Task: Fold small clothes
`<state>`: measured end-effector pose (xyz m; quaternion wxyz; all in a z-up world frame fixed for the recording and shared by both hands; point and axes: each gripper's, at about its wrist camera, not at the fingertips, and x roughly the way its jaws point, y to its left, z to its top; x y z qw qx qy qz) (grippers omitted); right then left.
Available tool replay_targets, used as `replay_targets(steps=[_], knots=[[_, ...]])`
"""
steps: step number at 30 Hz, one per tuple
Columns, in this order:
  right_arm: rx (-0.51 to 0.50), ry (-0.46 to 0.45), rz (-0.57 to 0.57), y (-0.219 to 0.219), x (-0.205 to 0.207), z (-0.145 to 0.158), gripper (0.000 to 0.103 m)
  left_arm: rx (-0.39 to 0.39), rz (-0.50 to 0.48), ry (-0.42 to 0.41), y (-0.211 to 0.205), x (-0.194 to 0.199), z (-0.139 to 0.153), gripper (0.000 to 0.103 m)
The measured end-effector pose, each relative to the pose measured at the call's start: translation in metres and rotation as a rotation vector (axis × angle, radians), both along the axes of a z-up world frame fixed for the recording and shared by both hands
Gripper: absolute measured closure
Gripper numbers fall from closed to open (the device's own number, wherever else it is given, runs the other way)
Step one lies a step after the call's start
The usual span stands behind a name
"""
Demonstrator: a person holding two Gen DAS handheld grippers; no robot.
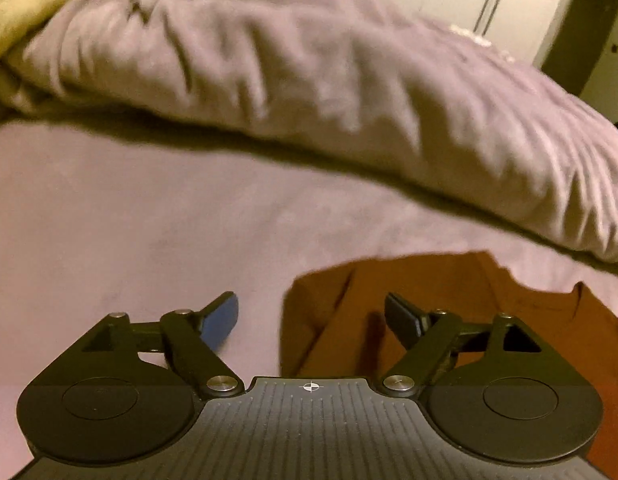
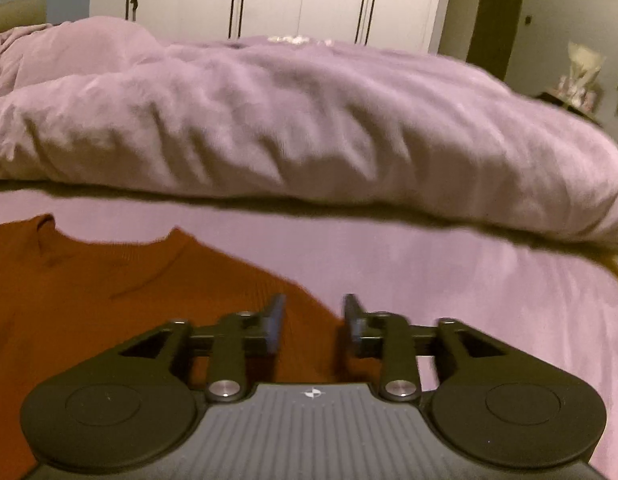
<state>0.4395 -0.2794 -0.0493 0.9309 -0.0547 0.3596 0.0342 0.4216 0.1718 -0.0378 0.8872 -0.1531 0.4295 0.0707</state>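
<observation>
Hovering my wide-open left gripper [image 1: 311, 320] and half-open, empty right gripper [image 2: 313, 326] over the rust shirt [image 2: 89, 300]; bunched duvet [image 2: 289, 128] is lying beyond.

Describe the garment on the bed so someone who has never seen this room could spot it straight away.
Start at the bed with the lilac sheet and bunched lilac duvet. On the flat sheet in front of that duvet lies the rust-orange top, neckline toward the duvet. It is the only orange thing among pale purple bedding.
</observation>
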Motion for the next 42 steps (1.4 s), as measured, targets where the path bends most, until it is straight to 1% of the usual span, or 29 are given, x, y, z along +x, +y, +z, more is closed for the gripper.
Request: replay_targets(steps=[3, 6, 7, 8, 9, 10, 11, 13, 15, 17, 19, 20, 22, 23, 24, 25, 26, 27, 28, 30, 31, 32, 33, 35, 36, 38, 40, 41, 42], knots=[[0.034, 0.032, 0.001, -0.004, 0.001, -0.002, 0.063, -0.089, 0.015, 0.044, 0.002, 0.003, -0.007, 0.020], [0.023, 0.039, 0.000, -0.002, 0.000, 0.001, 0.063, -0.088, 0.053, 0.060, 0.000, 0.004, -0.003, 0.019], [0.025, 0.036, 0.002, -0.001, -0.001, 0.003, 0.059, -0.098, 0.066, 0.064, 0.000, 0.005, -0.001, 0.017], [0.027, 0.037, 0.002, 0.000, -0.002, 0.004, 0.056, -0.109, 0.083, 0.069, 0.001, 0.005, 0.000, 0.011], [0.025, 0.037, -0.003, 0.001, -0.003, 0.005, 0.047, -0.119, 0.106, 0.072, 0.001, 0.006, 0.000, 0.008], [0.020, 0.035, -0.004, 0.002, -0.005, 0.005, 0.043, -0.124, 0.119, 0.070, 0.001, 0.006, 0.002, 0.008], [0.012, 0.037, 0.001, 0.004, -0.006, 0.004, 0.043, -0.121, 0.119, 0.068, 0.001, 0.007, 0.002, 0.008], [0.006, 0.050, 0.003, 0.004, -0.006, 0.002, 0.042, -0.105, 0.093, 0.058, 0.000, 0.008, 0.003, 0.008], [0.005, 0.053, -0.001, 0.001, -0.005, 0.002, 0.042, -0.099, 0.043, 0.038, 0.000, 0.008, 0.001, 0.008], [0.004, 0.057, -0.001, 0.000, 0.000, 0.001, 0.041, -0.068, 0.001, 0.045, -0.002, 0.009, -0.003, 0.008], [0.007, 0.068, 0.015, 0.001, 0.003, -0.003, 0.042, -0.040, -0.064, 0.056, -0.007, 0.012, -0.008, 0.009], [0.009, 0.072, 0.022, 0.001, 0.004, -0.005, 0.042, -0.026, -0.066, 0.076, -0.009, 0.014, -0.010, 0.014], [0.029, 0.085, 0.018, -0.002, 0.006, -0.007, 0.042, -0.057, -0.085, 0.080, -0.013, 0.015, -0.013, 0.021], [0.054, 0.095, 0.021, -0.003, 0.008, -0.008, 0.042, -0.064, -0.094, 0.088, -0.015, 0.015, -0.013, 0.028], [0.071, 0.110, 0.028, -0.004, 0.011, -0.008, 0.043, -0.054, -0.096, 0.090, -0.017, 0.015, -0.012, 0.035], [0.078, 0.115, 0.036, -0.004, 0.012, -0.008, 0.049, -0.037, -0.103, 0.088, -0.020, 0.015, -0.011, 0.040], [0.092, 0.116, 0.048, -0.004, 0.013, -0.007, 0.057, -0.023, -0.112, 0.085, -0.023, 0.013, -0.010, 0.049], [0.106, 0.119, 0.061, -0.004, 0.013, -0.006, 0.072, -0.015, -0.121, 0.082, -0.026, 0.012, -0.010, 0.058], [0.121, 0.121, 0.074, -0.003, 0.012, -0.006, 0.083, -0.005, -0.129, 0.077, -0.028, 0.011, -0.011, 0.063], [0.097, 0.098, 0.093, 0.003, 0.008, -0.005, 0.094, 0.003, -0.138, 0.068, -0.030, 0.010, -0.012, 0.073], [0.082, 0.089, 0.103, 0.006, 0.006, -0.005, 0.095, 0.008, -0.138, 0.062, -0.030, 0.009, -0.012, 0.076], [0.078, 0.081, 0.108, 0.006, 0.005, -0.004, 0.096, 0.008, -0.141, 0.054, -0.030, 0.008, -0.010, 0.082], [0.077, 0.072, 0.109, 0.006, 0.004, -0.002, 0.097, 0.011, -0.140, 0.049, -0.029, 0.008, -0.007, 0.083], [0.075, 0.043, 0.100, 0.004, 0.004, 0.002, 0.097, 0.003, -0.130, 0.037, -0.026, 0.010, -0.002, 0.085], [0.077, 0.025, 0.092, 0.003, 0.004, 0.005, 0.099, 0.001, -0.110, 0.030, -0.024, 0.011, 0.002, 0.086], [0.068, -0.028, 0.072, 0.003, 0.006, 0.015, 0.099, -0.010, -0.099, 0.000, -0.022, 0.013, 0.010, 0.087], [0.040, -0.083, 0.072, 0.006, 0.006, 0.025, 0.099, 0.024, -0.087, -0.034, -0.020, 0.016, 0.018, 0.088], [0.028, -0.097, 0.068, 0.007, 0.009, 0.028, 0.099, 0.025, -0.066, -0.044, -0.018, 0.018, 0.021, 0.089], [0.027, -0.102, 0.059, 0.007, 0.012, 0.031, 0.099, 0.019, -0.046, -0.056, -0.015, 0.020, 0.023, 0.095]])
